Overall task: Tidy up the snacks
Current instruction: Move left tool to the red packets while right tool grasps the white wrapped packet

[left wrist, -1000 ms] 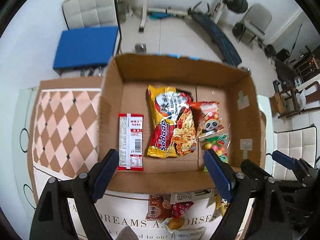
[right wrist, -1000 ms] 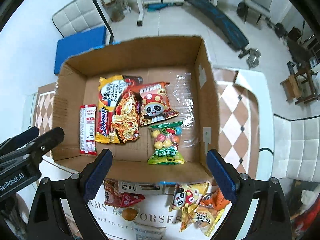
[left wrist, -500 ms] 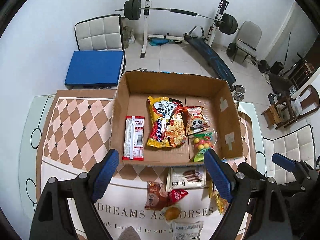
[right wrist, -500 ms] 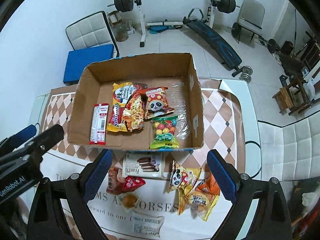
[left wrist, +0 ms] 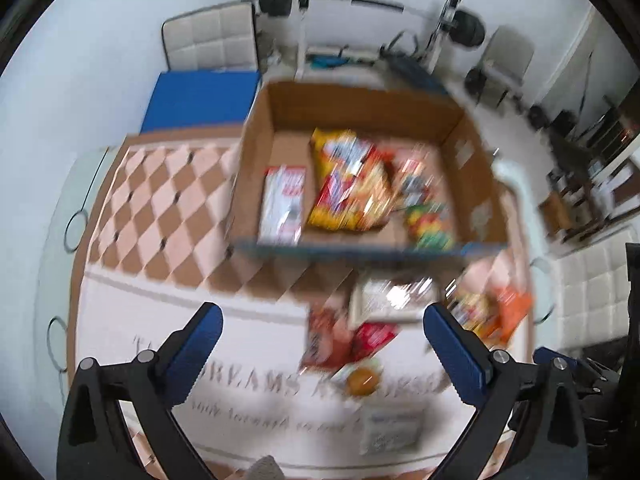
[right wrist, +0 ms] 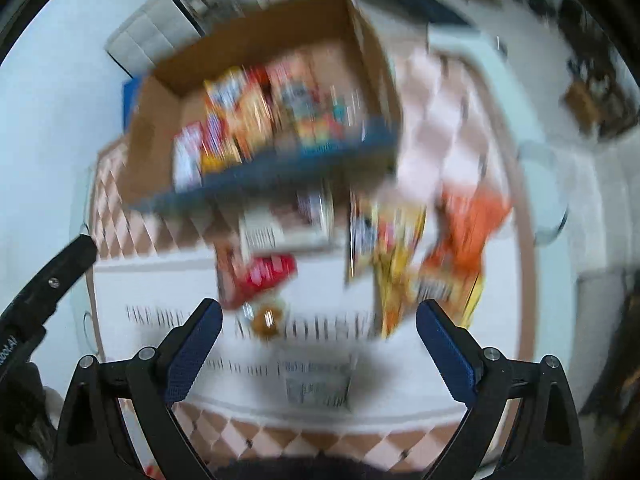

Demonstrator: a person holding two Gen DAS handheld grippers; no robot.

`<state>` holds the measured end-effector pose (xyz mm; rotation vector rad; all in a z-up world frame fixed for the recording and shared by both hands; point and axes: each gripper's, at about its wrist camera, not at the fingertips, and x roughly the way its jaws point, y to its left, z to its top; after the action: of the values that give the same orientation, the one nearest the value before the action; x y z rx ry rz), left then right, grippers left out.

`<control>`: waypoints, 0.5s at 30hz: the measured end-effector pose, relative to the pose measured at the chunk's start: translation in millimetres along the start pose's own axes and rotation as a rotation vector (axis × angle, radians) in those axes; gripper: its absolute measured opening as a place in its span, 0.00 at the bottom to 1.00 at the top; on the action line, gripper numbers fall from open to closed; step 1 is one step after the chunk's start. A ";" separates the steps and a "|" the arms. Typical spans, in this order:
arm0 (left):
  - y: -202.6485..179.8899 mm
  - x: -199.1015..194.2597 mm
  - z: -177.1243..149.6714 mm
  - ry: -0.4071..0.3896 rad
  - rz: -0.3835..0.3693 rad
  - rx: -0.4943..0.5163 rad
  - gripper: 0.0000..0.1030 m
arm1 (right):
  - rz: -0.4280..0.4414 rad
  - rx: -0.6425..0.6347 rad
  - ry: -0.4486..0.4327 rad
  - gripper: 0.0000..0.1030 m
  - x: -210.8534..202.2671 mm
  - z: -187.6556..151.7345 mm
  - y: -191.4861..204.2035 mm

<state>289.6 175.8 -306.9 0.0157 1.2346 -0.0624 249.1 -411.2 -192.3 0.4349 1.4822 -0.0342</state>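
Two grippers, both blurred by motion. Left gripper (left wrist: 322, 334): jaws spread wide, empty, above the desk (left wrist: 160, 208). Right gripper (right wrist: 318, 330): jaws likewise spread, holding nothing. Cardboard box (left wrist: 256, 152), at 12 o'clock in the left view, at 11 o'clock in the right: contains a white-and-red packet (left wrist: 282, 204), a yellow noodle bag (left wrist: 346, 184) and a green candy bag (left wrist: 430, 224). Loose snacks on the white cloth (left wrist: 240, 344) in front of the box: a flat white pack (left wrist: 394, 294), a red packet (right wrist: 268, 274), a round orange sweet (left wrist: 362, 378), a yellow bag (right wrist: 394, 264), an orange bag (right wrist: 466, 232). Labels unreadable.
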 end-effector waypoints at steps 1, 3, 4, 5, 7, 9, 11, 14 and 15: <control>2.5 9.0 -9.9 0.027 0.021 0.003 1.00 | 0.004 0.010 0.039 0.97 14.8 -9.2 -2.7; 7.4 29.7 -31.9 0.090 0.056 0.021 1.00 | 0.018 0.047 0.107 0.97 45.5 -28.3 -8.3; 11.1 39.5 -42.8 0.119 0.080 0.025 1.00 | 0.023 0.065 0.151 0.97 61.8 -37.3 -10.6; 15.3 49.6 -53.7 0.150 0.099 0.027 1.00 | 0.022 0.080 0.184 0.97 75.1 -44.5 -12.1; 22.4 64.6 -70.2 0.190 0.133 0.026 1.00 | 0.010 0.098 0.239 0.97 102.6 -59.8 -12.7; 29.4 80.3 -85.2 0.241 0.154 0.020 1.00 | 0.000 0.110 0.281 0.97 123.4 -69.9 -12.0; 33.8 89.7 -95.1 0.264 0.183 0.019 1.00 | -0.014 0.114 0.324 0.97 142.2 -77.4 -8.8; 38.3 98.5 -103.6 0.287 0.208 0.027 1.00 | -0.023 0.109 0.354 0.97 159.4 -84.4 0.3; 39.2 100.6 -105.4 0.290 0.216 0.031 1.00 | -0.035 0.098 0.360 0.97 163.8 -86.4 4.7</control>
<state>225.5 215.8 -437.4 0.1907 1.5144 0.1129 184.9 -341.3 -351.4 0.5136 1.8481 -0.0586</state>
